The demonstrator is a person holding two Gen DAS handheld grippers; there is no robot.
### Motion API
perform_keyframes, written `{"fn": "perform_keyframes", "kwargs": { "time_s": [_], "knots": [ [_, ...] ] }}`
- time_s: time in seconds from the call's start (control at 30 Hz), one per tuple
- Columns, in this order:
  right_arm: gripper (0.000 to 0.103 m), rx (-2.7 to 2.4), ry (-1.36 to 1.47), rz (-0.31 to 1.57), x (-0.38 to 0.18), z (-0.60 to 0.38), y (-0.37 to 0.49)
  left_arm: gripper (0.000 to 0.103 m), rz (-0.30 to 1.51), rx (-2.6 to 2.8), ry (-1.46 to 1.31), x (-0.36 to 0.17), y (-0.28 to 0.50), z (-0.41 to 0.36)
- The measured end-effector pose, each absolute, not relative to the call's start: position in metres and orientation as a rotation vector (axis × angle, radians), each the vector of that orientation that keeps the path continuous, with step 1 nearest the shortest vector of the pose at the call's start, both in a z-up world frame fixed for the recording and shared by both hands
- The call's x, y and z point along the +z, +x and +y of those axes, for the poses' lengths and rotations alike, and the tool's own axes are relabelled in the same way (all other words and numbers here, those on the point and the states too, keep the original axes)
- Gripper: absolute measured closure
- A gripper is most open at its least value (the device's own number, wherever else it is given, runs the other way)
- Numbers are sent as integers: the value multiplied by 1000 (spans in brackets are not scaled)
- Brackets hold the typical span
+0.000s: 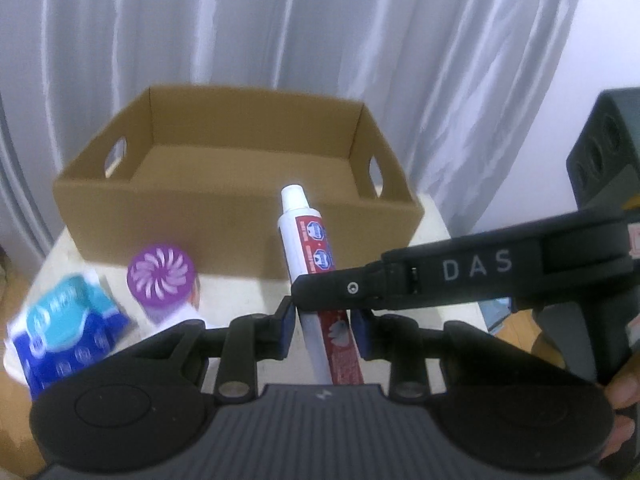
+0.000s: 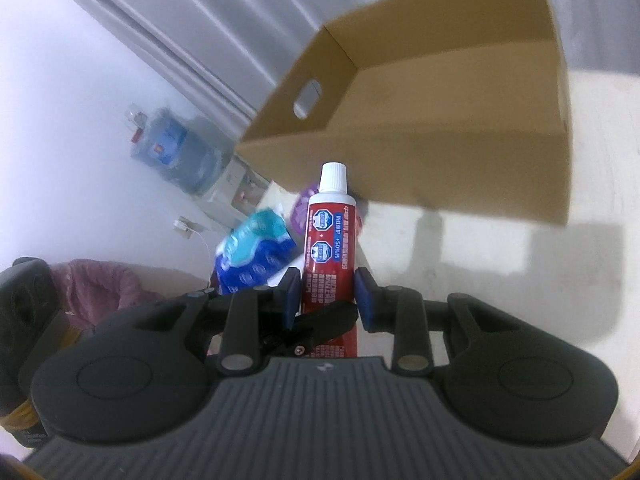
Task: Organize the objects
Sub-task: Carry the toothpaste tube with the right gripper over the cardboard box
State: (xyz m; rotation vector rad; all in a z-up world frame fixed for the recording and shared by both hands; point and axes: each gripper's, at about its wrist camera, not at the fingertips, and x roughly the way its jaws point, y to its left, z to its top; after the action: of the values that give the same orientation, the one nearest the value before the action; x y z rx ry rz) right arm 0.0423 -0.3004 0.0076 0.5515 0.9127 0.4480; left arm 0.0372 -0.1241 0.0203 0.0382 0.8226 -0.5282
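Two grippers hold one toothpaste tube (image 1: 306, 236) together, and it hangs in the air in front of the cardboard box (image 1: 240, 184), not yet inside.

Going from the left side in the left wrist view: a blue and white tissue pack (image 1: 64, 328) lies at the left edge of the counter (image 1: 248, 296). Just beside it stands a jar with a purple lid (image 1: 161, 276), close to the front wall of the box. Both wait on the counter, I think for their turn.

Next comes the left gripper (image 1: 326, 330). Its fingers (image 1: 286, 332) are closed as far as they go on the lower part of the tube. The right gripper (image 2: 328, 298) reaches in from the right and crosses over the tube; its fingers (image 2: 364, 300) are narrow and pinch the red body from both sides. The white cap points up and forward, toward the box. I judge that two grips keep the long soft tube from swinging while it is carried.

The box is open at the top and looks empty, so nothing blocks the inside. Only its front wall stands between the tube and the floor of the box; the tube must pass over this rim.

Far right, a dark grey device (image 1: 608, 148) stands apart, out of the way.
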Motion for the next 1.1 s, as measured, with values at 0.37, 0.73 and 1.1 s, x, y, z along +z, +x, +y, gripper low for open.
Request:
{"fn": "perform_keyframes", "kwargs": {
  "time_s": [0.37, 0.73, 1.1],
  "knots": [
    [75, 433, 550, 819, 48, -329, 86, 72, 753, -571, 93, 61, 93, -158],
    [75, 339, 536, 765, 71, -381, 160, 72, 766, -645, 97, 73, 183, -211],
    [75, 252, 489, 889, 22, -401, 213, 72, 940, -681, 41, 15, 248, -237]
  ]
}}
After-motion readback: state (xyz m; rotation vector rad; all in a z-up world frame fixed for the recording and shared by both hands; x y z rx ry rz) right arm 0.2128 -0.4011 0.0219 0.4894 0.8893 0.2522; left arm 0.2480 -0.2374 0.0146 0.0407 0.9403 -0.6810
